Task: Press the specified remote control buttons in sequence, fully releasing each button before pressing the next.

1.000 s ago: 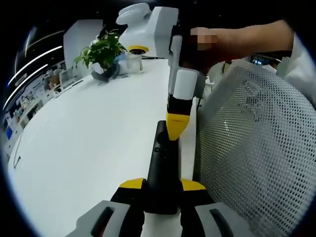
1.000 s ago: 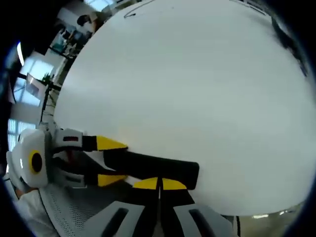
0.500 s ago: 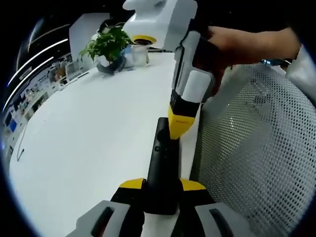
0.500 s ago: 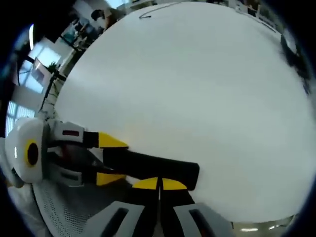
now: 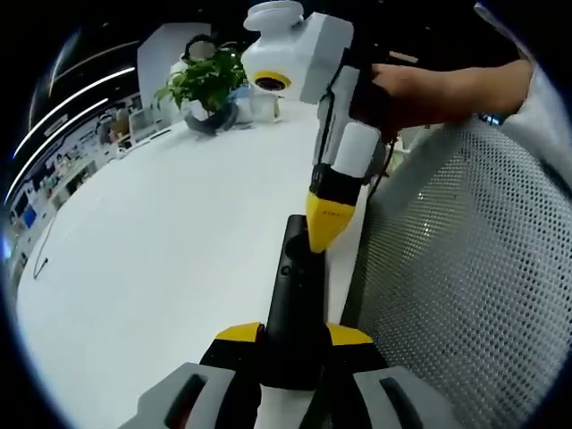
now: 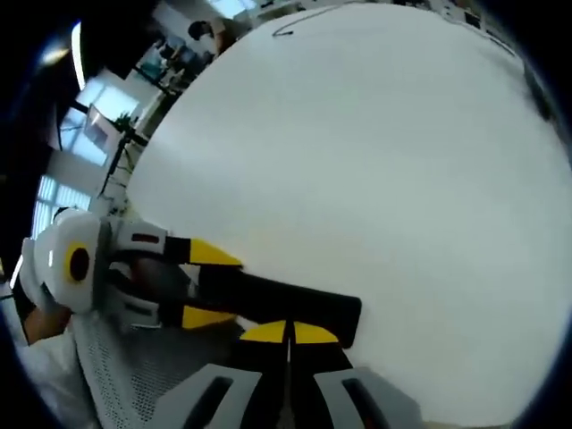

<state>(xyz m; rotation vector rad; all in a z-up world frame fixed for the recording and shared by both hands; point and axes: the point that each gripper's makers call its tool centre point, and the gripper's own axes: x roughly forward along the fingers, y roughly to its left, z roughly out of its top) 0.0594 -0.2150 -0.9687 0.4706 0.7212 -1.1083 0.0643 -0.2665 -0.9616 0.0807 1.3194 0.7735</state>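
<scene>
Left tongs (image 5: 293, 335) are clamped on the near end of the black remote (image 5: 295, 295) above the white desk (image 5: 161, 250). Right tongs (image 6: 288, 332), jaws together, press their tips on the remote's far end.

No legible text, brand, number or sign anywhere. Faint dark marks on the yellow tip of the right gripper (image 5: 329, 221) in the left gripper view, too small to read. A small red patch on the body of the left gripper (image 6: 207, 288) in the right gripper view, too blurred to read. Nothing printed to make out on the black remote control (image 5: 295, 295), nor on the white table (image 6: 375, 161).
</scene>
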